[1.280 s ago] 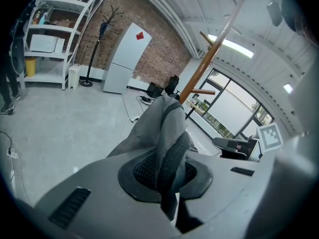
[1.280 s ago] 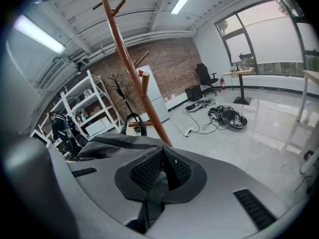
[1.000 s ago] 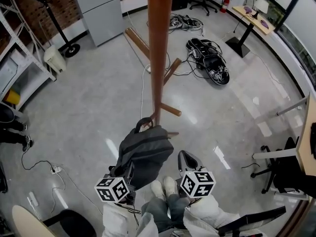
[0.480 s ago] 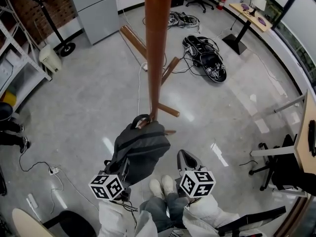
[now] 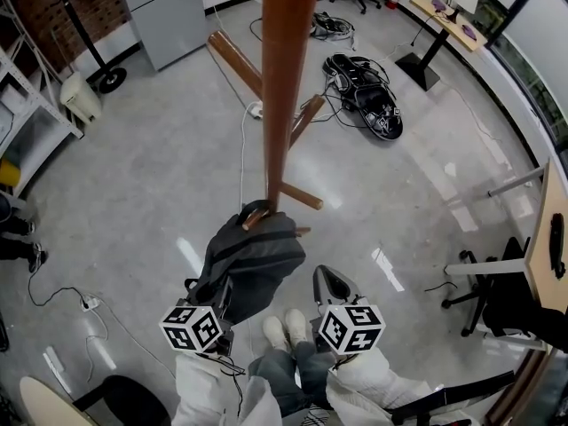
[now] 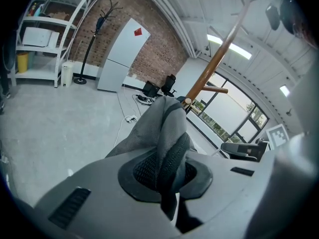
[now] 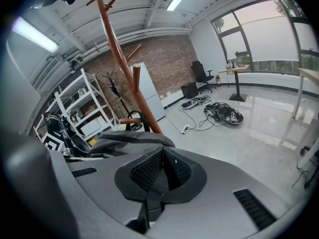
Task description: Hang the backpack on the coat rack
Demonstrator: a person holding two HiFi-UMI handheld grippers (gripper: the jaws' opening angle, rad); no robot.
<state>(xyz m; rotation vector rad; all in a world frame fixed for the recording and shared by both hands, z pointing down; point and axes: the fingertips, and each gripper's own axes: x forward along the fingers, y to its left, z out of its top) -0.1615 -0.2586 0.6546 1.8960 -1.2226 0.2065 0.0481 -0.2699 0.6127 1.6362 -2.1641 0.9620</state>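
Well, the grey backpack (image 5: 253, 264) is held up at lower centre, its top loop (image 5: 257, 207) at a low peg (image 5: 252, 221) of the coat rack (image 5: 282, 87). The left gripper (image 5: 224, 293), pinching its strap, should release only once that loop seats; the right gripper (image 5: 325, 279) is pressed together, empty.

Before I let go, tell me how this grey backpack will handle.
Probably floppy: the backpack bunches where the left gripper pinches it. Likely fairly light, since that one pinch seems to hold it up. It slumps, so expect sagging and swinging.
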